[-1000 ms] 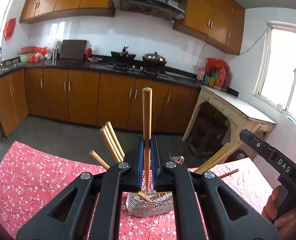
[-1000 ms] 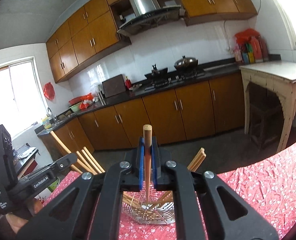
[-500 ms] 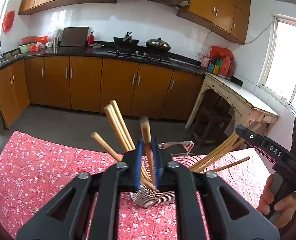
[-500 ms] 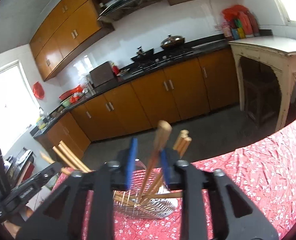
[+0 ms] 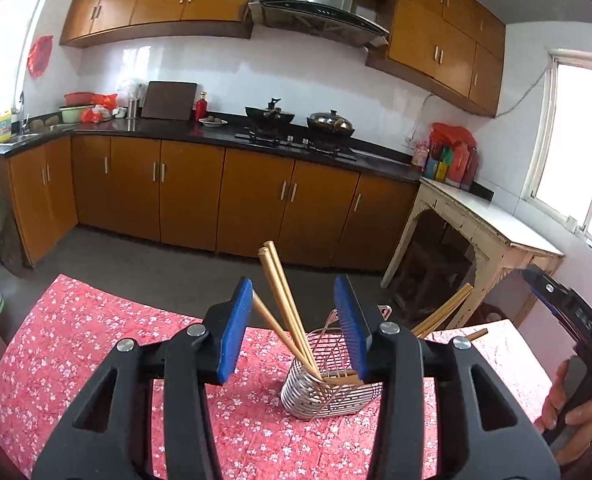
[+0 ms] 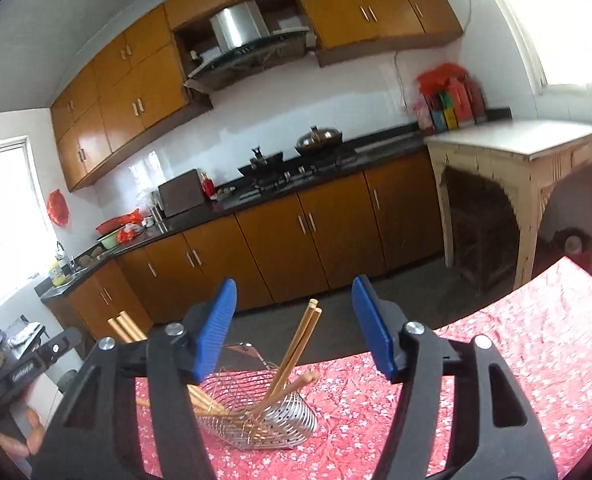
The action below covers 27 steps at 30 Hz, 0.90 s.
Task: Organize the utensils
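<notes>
1. In the left wrist view, the left hand-held gripper (image 5: 297, 334) is hovering with its blue-padded jaws spread wide and gripping nothing; it is sitting above the desk (image 5: 76, 344), which is wearing a red floral cloth.
2. Between those jaws, the wire utensil holder (image 5: 329, 394) is standing on the cloth; two wooden chopsticks (image 5: 284, 300) are leaning up and to the left out of it, and one more is slanting behind the left pad.
3. Further right, another bunch of chopsticks (image 5: 445, 312) is fanning out from the holder toward the right edge of the desk; beyond it, the right hand-held gripper (image 5: 567, 312) is showing at the frame edge, with the person's hand (image 5: 571, 416) wrapping its handle.
4. In the right wrist view, the left tool is appearing at the far left edge, held by fingers that are only partly showing; chopstick ends are poking up just beside it.
5. At the centre, the right hand-held gripper (image 6: 294, 326) is likewise gaping wide and carrying nothing; the holder (image 6: 264, 412) is sitting on the cloth below and between its pads, with a chopstick pair (image 6: 296, 350) leaning up to the right.
6. To the right, the cloth (image 6: 535, 340) is stretching away; a cream side table (image 6: 515, 144) is standing behind it.
</notes>
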Available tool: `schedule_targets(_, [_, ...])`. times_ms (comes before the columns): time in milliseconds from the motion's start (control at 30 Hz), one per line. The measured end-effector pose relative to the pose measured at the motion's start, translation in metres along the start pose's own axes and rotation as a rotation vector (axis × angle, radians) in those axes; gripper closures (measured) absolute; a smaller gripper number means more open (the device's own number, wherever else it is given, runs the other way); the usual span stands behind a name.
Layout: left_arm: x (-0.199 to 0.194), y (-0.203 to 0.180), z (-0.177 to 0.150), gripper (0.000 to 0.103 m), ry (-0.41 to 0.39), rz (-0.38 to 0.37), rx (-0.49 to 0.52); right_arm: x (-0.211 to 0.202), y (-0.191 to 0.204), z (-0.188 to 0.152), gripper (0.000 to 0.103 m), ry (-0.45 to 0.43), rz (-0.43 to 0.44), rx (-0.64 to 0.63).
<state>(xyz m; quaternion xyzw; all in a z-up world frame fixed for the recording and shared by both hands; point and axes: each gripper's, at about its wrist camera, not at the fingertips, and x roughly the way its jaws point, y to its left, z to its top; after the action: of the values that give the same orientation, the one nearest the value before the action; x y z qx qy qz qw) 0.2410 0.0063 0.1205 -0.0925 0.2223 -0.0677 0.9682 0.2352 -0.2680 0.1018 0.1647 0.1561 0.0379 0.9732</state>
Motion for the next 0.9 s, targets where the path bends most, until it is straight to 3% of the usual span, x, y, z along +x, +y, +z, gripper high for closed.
schedule_targets(167, [-0.028,0.017,-0.011,0.056,-0.030,0.012,-0.021,-0.042,0.014,-0.015,0.026,-0.033,0.004,-0.063])
schedule_targets(333, [-0.060,0.026,-0.044,0.037,-0.048,0.035,0.022,-0.094,0.034,-0.053,0.005,-0.078,0.008,-0.155])
schedule_targets(533, [-0.084,0.025,-0.094,0.010,-0.041,0.037,0.091,-0.126,0.049,-0.101,0.004,-0.065,0.000,-0.206])
schedule_targets(633, [-0.093,0.021,-0.114,0.003,-0.048,0.044,0.125,-0.133,0.057,-0.122,0.004,-0.060,-0.022,-0.234])
schedule_targets(900, [-0.116,0.015,-0.152,0.002,-0.116,0.087,0.174,-0.145,0.072,-0.161,0.004,-0.072,-0.094,-0.344])
